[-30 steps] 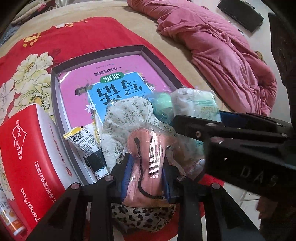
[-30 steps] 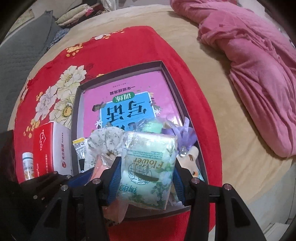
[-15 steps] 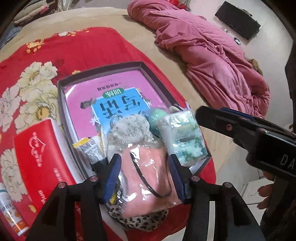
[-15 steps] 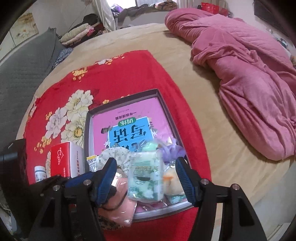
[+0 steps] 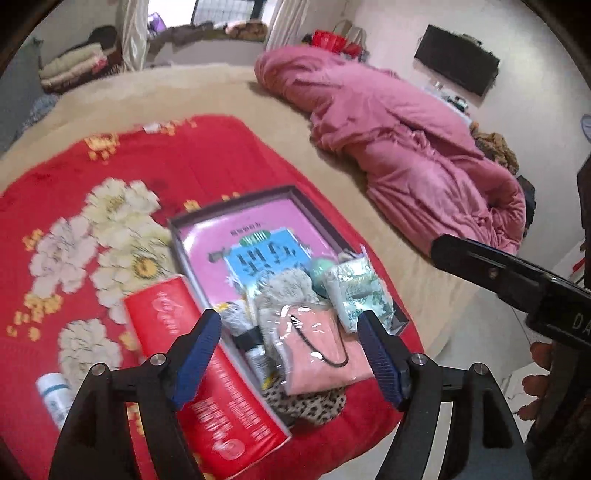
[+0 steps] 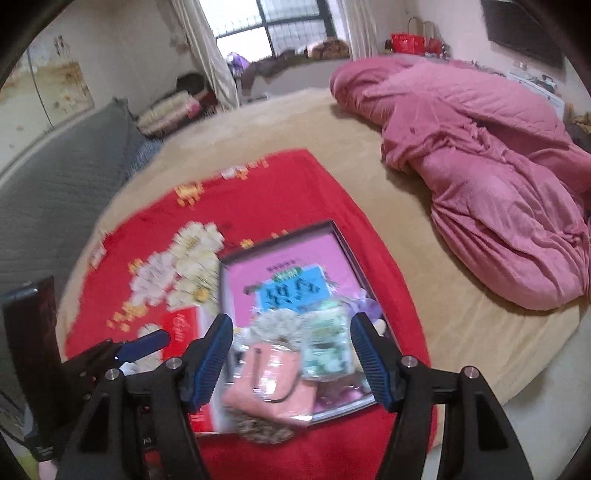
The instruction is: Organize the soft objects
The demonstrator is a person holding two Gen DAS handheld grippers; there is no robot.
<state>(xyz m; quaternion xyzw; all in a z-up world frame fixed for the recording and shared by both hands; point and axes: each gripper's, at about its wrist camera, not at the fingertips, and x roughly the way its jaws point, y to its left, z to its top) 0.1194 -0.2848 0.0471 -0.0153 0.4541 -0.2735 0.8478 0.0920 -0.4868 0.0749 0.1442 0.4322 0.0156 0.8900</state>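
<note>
Left gripper, jaws opening & empty, and right gripper, parted w/ nothing gripped, hang above the grey tray, where the pink pouch & floral tissue pack lie beside a red box, pink quilt well apart.

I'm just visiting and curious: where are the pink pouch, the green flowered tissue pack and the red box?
pink pouch (image 5: pixel 317 354), left wrist view, its middle.
green flowered tissue pack (image 5: pixel 356 291), left wrist view, its front.
red box (image 5: pixel 207 398), left wrist view, its top.

Dim daylight from window, motion blur esp. right view, heavy fisheye warp w/ dark corners.
</note>
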